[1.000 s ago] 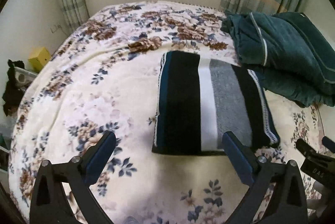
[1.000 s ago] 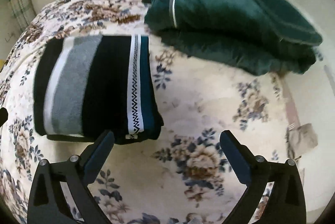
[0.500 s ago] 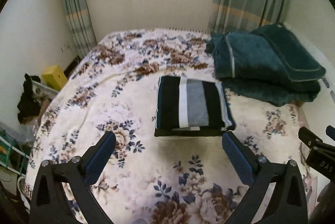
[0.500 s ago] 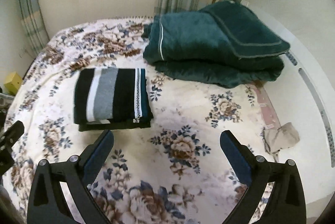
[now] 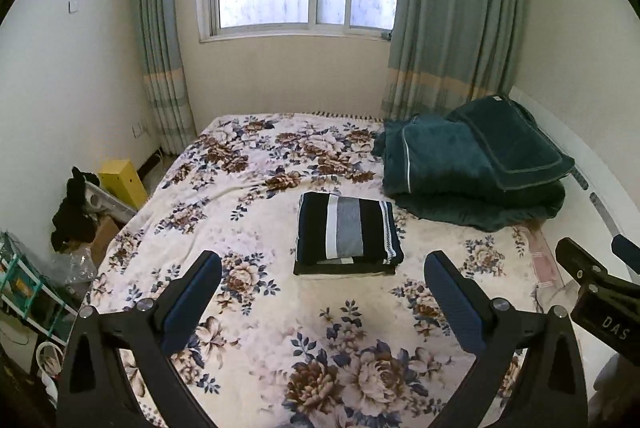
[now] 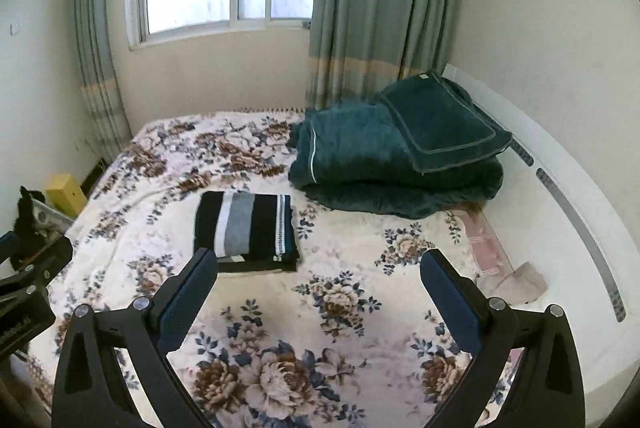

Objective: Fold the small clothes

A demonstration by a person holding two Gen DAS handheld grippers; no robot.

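A folded striped garment, black with white, grey and blue bands, lies flat in the middle of the floral bedspread. It also shows in the right wrist view. My left gripper is open and empty, held well back from and above the garment. My right gripper is open and empty too, well back, with the garment ahead and to its left. The right gripper's body shows at the left wrist view's right edge.
A folded dark green blanket lies at the bed's far right, also in the right wrist view. A white headboard runs along the right. A yellow box and clutter stand on the floor left of the bed. Window and curtains behind.
Both grippers have pulled up and back from the folded garment, which now looks much smaller and farther away. The garment has not moved. Both stay open.
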